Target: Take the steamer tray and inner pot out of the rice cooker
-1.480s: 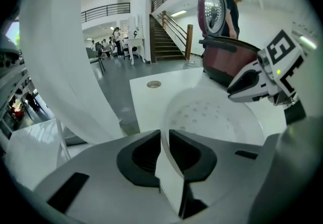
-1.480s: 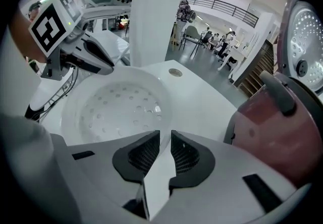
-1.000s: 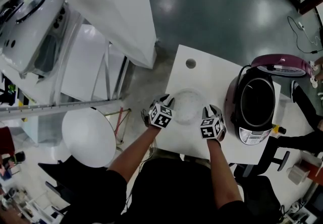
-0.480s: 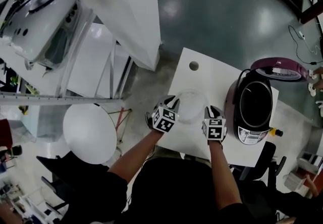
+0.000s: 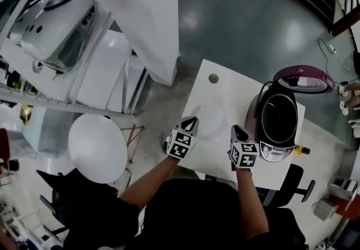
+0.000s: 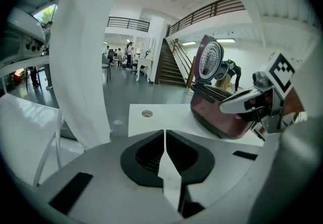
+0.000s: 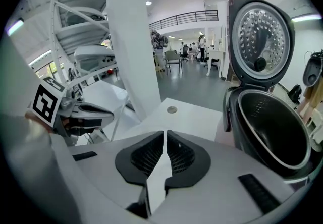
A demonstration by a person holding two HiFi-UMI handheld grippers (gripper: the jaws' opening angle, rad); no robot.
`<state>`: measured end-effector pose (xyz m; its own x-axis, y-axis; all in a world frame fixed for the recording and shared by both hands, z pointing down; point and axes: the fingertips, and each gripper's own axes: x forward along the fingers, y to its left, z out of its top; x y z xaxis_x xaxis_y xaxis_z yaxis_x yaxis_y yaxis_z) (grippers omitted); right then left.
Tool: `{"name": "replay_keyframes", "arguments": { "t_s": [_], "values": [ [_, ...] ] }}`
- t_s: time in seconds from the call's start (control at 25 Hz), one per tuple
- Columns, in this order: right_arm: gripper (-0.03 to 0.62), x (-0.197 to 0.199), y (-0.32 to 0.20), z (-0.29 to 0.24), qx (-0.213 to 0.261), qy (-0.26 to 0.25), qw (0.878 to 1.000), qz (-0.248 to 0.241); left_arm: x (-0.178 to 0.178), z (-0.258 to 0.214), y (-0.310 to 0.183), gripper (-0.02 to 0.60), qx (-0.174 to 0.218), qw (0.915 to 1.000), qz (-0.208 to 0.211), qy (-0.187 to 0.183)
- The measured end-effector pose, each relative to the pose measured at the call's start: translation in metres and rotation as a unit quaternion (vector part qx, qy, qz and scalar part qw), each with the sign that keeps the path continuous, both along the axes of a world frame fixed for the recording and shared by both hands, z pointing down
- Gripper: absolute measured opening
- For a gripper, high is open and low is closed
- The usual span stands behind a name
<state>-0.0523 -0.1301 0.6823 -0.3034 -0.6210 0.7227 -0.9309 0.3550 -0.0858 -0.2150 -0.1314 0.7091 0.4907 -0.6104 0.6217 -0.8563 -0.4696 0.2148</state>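
Observation:
The rice cooker [image 5: 277, 122] stands open at the right of the white table [image 5: 225, 88], its dark inner pot [image 7: 272, 124] inside and its lid [image 7: 260, 36] tipped up. The translucent steamer tray [image 5: 210, 119] lies on the table left of the cooker. My left gripper [image 5: 192, 121] hovers at the tray's left edge and my right gripper [image 5: 234, 129] at its right edge, both raised off it. Both sets of jaws have just been closing and stand shut with nothing between them [image 6: 164, 137] [image 7: 164, 140]. The tray is hidden in both gripper views.
A round hole [image 5: 213, 78] sits near the table's far edge. A white pillar [image 5: 143, 12] rises left of the table. A round white stool top [image 5: 97, 148] stands at the lower left, and a black office chair [image 5: 295, 187] stands by the table's right end.
Both grippers rose off the tray's sides and drew back toward me. Their jaws went from spread around the tray to shut. The tray stayed on the table.

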Motion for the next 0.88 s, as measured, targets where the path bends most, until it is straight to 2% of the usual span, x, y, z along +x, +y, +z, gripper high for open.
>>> {"name": "replay_keyframes", "arguments": {
  "t_s": [0.2,0.4,0.88],
  "values": [
    [0.014,0.014,0.021,-0.034,0.029,-0.026,0.999,-0.009,0.020,-0.026,0.020,0.014,0.028,0.9996,0.000,-0.003],
    [0.014,0.046,0.035,-0.067,0.060,-0.036,0.997,-0.017,0.045,-0.060,0.028,0.014,0.052,0.9983,-0.021,0.015],
    [0.014,0.179,0.032,-0.126,0.130,-0.044,0.990,0.030,0.165,-0.108,0.015,0.014,0.074,0.9958,-0.002,0.053]
  ]
}}
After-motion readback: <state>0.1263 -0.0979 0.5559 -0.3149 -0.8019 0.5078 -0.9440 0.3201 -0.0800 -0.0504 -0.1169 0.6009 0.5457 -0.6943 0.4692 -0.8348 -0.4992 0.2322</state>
